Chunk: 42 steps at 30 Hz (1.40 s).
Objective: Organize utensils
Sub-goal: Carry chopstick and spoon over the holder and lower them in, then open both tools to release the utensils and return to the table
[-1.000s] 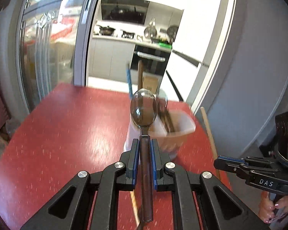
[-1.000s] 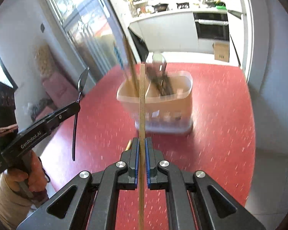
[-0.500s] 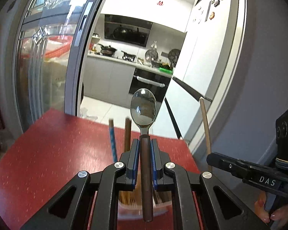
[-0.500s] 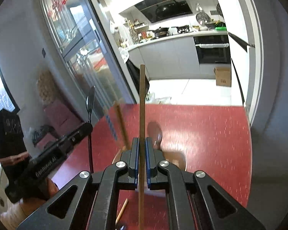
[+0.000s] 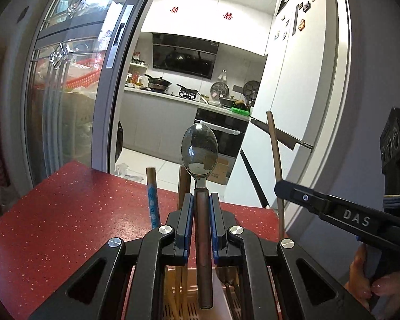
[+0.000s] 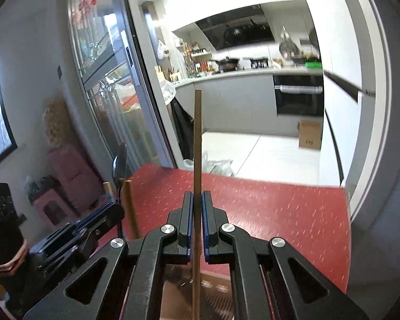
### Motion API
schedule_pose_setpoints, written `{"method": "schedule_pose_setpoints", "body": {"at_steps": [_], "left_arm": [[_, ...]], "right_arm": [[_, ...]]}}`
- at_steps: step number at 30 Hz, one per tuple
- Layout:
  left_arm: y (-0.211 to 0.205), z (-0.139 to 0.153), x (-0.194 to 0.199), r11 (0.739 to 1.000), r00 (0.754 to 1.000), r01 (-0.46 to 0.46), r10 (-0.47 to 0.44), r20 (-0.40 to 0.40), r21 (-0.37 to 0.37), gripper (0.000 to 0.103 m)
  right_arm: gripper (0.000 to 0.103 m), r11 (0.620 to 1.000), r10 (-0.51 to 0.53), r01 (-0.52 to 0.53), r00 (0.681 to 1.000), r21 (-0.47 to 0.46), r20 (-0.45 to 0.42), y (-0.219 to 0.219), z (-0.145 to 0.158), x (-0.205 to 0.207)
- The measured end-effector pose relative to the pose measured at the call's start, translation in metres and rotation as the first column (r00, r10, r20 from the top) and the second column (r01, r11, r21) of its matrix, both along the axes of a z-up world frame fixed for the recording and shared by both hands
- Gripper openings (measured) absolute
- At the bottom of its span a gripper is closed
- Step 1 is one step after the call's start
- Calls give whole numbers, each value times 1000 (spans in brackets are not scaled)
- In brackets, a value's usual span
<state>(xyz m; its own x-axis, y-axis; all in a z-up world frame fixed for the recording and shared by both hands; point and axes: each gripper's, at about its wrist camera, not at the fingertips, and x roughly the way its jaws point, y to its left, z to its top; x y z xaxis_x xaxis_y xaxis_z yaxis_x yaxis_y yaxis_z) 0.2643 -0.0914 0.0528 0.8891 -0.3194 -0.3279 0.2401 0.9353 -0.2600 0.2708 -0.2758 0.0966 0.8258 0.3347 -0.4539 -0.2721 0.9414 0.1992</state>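
Right now your left gripper (image 5: 201,220) is clamped on the brown handle of a spoon (image 5: 199,152), which stands upright with its shiny bowl above the fingertips and its handle end hanging down over the pale utensil basket (image 5: 189,297) below. Your right gripper (image 6: 197,217) is closed just as tightly on a single wooden chopstick (image 6: 197,138), held vertical, one end rising well above the jaws and the other running down past them toward the same basket (only a blurred strip of it shows in the right wrist view). Both tools sit above the red speckled table (image 5: 66,213). Standing in the basket you can see a chopstick with a blue patterned band (image 5: 152,197) and a darker brown stick (image 5: 184,184) just beside it, both poking up behind your left fingers. From the left wrist view, the right gripper comes in from the right edge with its chopstick upright, near the spoon but apart from it. Behind the table lies an open kitchen doorway (image 5: 189,85).
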Motion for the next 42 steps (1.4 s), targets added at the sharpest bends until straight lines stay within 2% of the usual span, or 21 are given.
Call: {"method": "schedule_pose_setpoints", "body": {"at_steps": [4,11,19,26,34,35,37,38,39,42], "left_arm": [[-5,-9,0,1000,1000,-9,9,17,11,40],[-16,-23,-10,997,999,-19,17,32,73,40],[-12,-33,-17,993,999,-32,31,10,112,40],[-11,-33,-26,986,1000,-10,12,-13,168,40],[2,-32,-37,983,997,-12,25,-70,185,40],[3,-32,-39,982,997,-8,23,-77,191,40],[5,-31,-45,979,995,2,18,-96,204,40],[6,-31,-47,977,994,7,16,-109,212,40],[7,-32,-50,975,993,10,17,-119,223,40],[13,-33,-61,964,989,16,23,-144,265,40]], "right_arm": [[6,996,5,0,998,-87,64,11,-12,0],[6,986,26,-10,995,-168,97,24,-38,-8],[6,979,44,-29,996,-201,73,28,-60,-22],[6,977,54,-43,998,-210,45,28,-66,-32],[7,980,46,-50,999,-192,-27,22,-67,-33],[8,980,43,-49,999,-193,-33,22,-68,-33],[18,981,34,-43,998,-187,-52,20,-66,-35],[32,983,30,-40,998,-182,-57,20,-65,-36],[37,984,23,-33,998,-174,-60,19,-64,-38],[40,988,6,-16,998,-152,-61,14,-56,-49]]}}
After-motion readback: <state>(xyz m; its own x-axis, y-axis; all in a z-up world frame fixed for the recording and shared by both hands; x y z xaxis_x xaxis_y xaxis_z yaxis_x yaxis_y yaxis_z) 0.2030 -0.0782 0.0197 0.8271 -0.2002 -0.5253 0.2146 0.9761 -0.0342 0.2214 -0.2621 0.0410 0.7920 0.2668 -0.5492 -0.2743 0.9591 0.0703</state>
